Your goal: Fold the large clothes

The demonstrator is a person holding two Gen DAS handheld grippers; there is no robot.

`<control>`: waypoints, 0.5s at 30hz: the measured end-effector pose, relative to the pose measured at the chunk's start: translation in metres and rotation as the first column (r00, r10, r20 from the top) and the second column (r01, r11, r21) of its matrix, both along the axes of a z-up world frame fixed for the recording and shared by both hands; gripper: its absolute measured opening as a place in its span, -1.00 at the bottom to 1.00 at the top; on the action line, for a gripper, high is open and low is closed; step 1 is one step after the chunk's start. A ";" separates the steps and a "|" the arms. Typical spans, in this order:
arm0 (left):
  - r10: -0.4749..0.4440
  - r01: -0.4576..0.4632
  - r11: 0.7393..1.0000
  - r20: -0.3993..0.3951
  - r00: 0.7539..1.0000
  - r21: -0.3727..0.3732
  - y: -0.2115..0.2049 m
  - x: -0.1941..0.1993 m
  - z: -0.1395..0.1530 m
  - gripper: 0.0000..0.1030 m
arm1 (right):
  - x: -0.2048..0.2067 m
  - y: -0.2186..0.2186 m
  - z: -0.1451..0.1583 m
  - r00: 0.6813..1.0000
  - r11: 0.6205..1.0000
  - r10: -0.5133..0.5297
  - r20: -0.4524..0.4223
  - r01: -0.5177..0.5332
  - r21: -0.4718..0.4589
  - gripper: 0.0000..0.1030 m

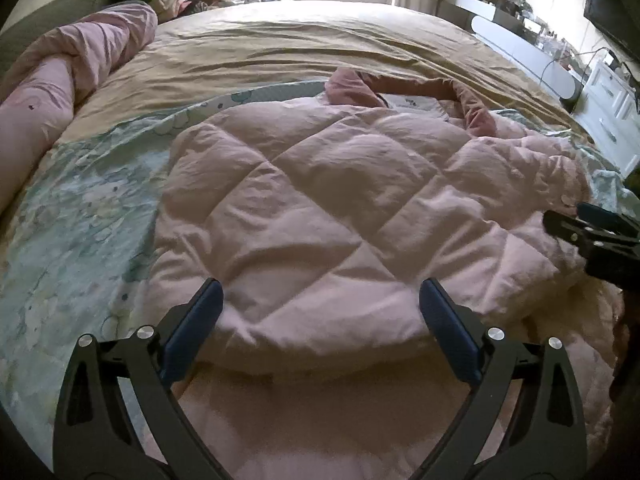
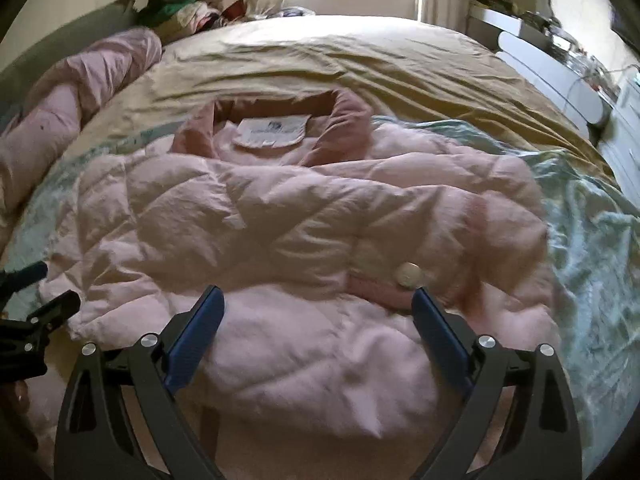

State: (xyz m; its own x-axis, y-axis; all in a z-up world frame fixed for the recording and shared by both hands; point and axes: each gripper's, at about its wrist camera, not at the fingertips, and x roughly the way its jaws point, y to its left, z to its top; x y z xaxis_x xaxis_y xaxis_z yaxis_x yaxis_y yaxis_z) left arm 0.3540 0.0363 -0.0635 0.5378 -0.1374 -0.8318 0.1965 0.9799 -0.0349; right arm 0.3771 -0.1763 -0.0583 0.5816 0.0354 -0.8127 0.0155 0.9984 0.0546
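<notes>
The left gripper [image 1: 320, 300] stood wide open above the near part of a pale pink quilted jacket [image 1: 340, 208], its blue-padded fingers [image 1: 196, 324] spread apart with puffy fabric showing between them but nothing pinched. The right gripper [image 2: 318, 308] was likewise spread wide over the jacket's front, pads clear of the cloth as far as the slightly blurred view allowed; whether the tips brushed the surface could not be told. In the left wrist view the right gripper's black tip appeared at the right edge beside the jacket.

The jacket lay spread on the bed [image 1: 280, 52], across a crumpled pale green printed sheet [image 1: 80, 208] that sat over a wrinkled tan cover. Its shell was soft and padded, stitched in a diamond pattern, with a darker pink collar [image 2: 348, 120] at the far end and a white label [image 2: 272, 130] inside the neck. A round pale button [image 2: 407, 275] sat on a darker pink band just beside the right gripper's right finger. A rolled pink duvet [image 1: 72, 68] lay along the bed's left side.
</notes>
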 end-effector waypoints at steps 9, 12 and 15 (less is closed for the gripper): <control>0.011 -0.009 0.999 0.032 0.999 -0.038 0.004 -0.026 0.030 0.82 | -0.038 -0.028 0.042 0.995 0.998 -0.062 0.077 0.060 0.037 0.92; 0.016 -0.014 0.999 0.042 0.999 -0.045 0.003 -0.035 0.037 0.82 | -0.051 -0.032 0.052 0.994 0.997 -0.060 0.096 0.056 0.049 0.92; 0.013 -0.011 0.999 0.054 0.998 -0.042 0.001 -0.043 0.043 0.82 | -0.063 -0.037 0.059 0.993 0.997 -0.057 0.102 0.052 0.054 0.92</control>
